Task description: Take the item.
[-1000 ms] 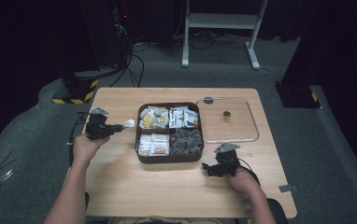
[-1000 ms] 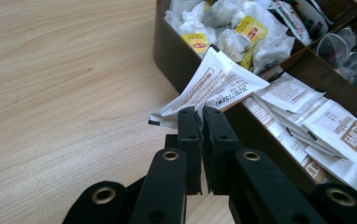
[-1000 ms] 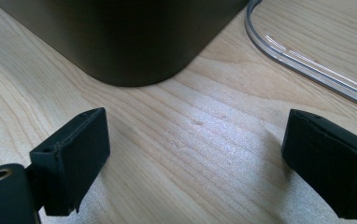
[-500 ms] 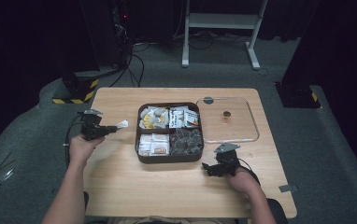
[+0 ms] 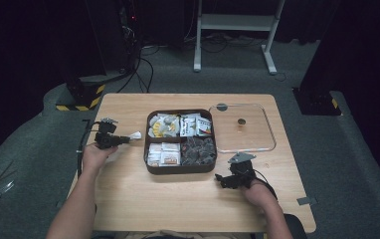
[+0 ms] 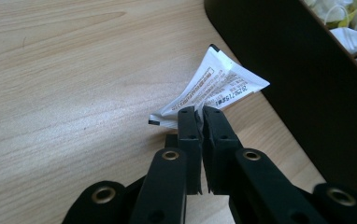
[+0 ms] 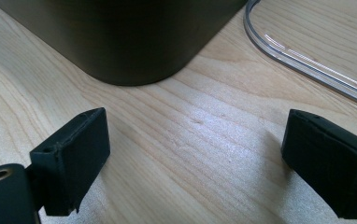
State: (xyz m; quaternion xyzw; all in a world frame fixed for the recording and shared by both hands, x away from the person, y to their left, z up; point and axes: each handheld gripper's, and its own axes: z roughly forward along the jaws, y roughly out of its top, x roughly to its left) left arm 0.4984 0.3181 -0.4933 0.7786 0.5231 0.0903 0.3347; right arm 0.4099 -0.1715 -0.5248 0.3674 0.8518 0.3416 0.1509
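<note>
Left of the dark compartment tray (image 5: 180, 169), left gripper (image 6: 200, 112) pinching a white printed sachet (image 6: 214, 88) just above the table (image 5: 128, 199), print too small to read. Near the tray's corner, right gripper (image 7: 195, 158) spread wide and empty, clear lid (image 7: 307, 51) cut off at the edge.

My left gripper (image 6: 200, 112) has its jaws pressed nearly together, pinching the edge of a white sachet (image 6: 214, 86) that fans out just past my fingertips. My left hand (image 5: 97, 152) wraps the grip from behind, forearm stretched forward, jaws pointing to my right. My right gripper (image 7: 195, 154) rests low with its jaws spread wide, nothing between them. My right hand (image 5: 257, 189) holds it close in, jaws aimed to my left.
</note>
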